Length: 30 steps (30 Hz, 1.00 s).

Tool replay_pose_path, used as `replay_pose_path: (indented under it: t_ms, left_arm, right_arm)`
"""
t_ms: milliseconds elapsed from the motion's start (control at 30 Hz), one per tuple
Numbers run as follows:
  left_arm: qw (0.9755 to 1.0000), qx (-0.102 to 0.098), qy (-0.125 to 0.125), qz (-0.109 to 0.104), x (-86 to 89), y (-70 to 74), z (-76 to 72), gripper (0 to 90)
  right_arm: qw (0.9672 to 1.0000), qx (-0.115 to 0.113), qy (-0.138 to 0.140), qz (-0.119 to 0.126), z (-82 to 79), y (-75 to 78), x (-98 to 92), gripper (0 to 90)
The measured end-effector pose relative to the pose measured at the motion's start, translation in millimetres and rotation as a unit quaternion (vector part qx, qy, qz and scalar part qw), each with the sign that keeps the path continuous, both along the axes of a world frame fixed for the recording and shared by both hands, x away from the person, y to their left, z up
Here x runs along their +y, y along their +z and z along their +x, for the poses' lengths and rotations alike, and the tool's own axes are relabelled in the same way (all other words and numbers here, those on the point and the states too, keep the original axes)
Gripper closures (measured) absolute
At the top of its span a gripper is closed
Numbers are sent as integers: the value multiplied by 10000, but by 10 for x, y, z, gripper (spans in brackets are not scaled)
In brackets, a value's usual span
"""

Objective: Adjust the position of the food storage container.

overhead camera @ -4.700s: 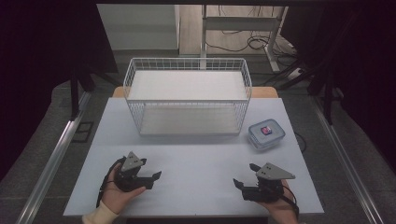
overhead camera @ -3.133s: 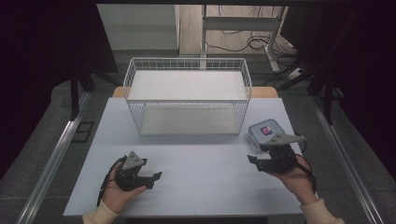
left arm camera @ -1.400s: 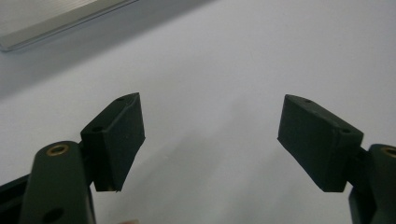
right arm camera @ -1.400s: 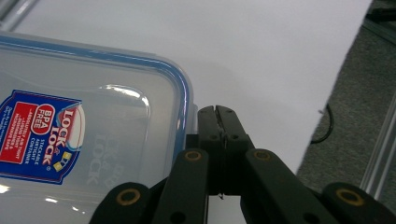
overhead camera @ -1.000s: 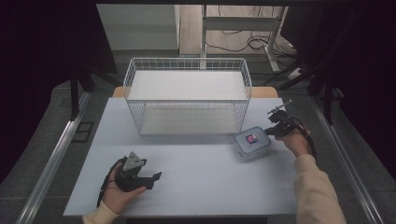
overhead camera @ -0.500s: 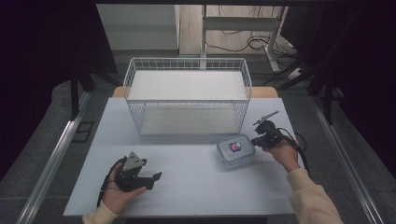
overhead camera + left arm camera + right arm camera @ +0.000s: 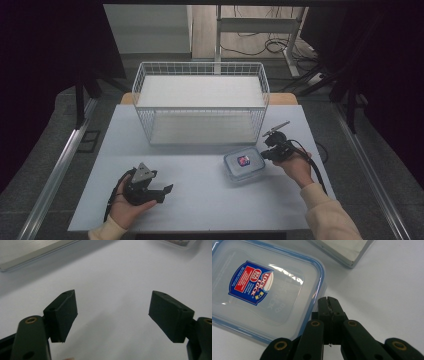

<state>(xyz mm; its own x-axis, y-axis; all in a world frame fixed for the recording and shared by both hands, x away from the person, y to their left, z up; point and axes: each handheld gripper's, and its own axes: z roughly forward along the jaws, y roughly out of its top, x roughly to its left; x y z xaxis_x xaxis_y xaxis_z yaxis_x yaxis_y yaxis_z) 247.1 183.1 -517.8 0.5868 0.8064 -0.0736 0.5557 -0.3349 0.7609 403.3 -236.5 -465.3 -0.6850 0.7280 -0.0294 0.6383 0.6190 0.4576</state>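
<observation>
A clear plastic food container (image 7: 243,163) with a blue-rimmed lid and a red and blue label lies flat on the white table, in front of the wire basket's right end. In the right gripper view the container (image 7: 262,290) takes up the upper left. My right gripper (image 7: 264,155) is at its right edge, and its jaws (image 7: 328,300) are shut together, their tips against the lid's rim with nothing between them. My left gripper (image 7: 167,190) rests at the table's front left. It stands open (image 7: 112,315) over bare table, holding nothing.
A white wire basket (image 7: 200,65) stands at the back middle of the table (image 7: 200,210). Its base edge (image 7: 347,252) lies just beyond the container. A corner of the container (image 7: 178,242) shows far off in the left gripper view.
The right gripper, shut, has travelled left and toward the person, and the container has slid with it from the table's right side toward the middle. The left gripper has not moved.
</observation>
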Motion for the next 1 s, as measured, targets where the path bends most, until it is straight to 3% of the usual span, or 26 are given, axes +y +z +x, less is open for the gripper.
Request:
replay_pose_path:
  t_ms: [233,433,500,767,1000]
  left_arm:
    - [10000,4,-9,3,-2,0,2,223]
    - [10000,5,2,-9,6,4,3,223]
    - [10000,4,-1,-8,7,4,6,223]
    - [10000,-22,56,-56,55,20,16,223]
    - [10000,-13,36,-55,48,15,15,223]
  right_arm:
    - [9997,99,109,203,-72,12,60,893]
    - [9987,155,378,293,-246,9,269,893]
    - [9974,215,508,463,-325,1,392,893]
    - [9946,260,851,540,-460,-14,662,893]
    - [9937,246,927,575,-510,-29,770,893]
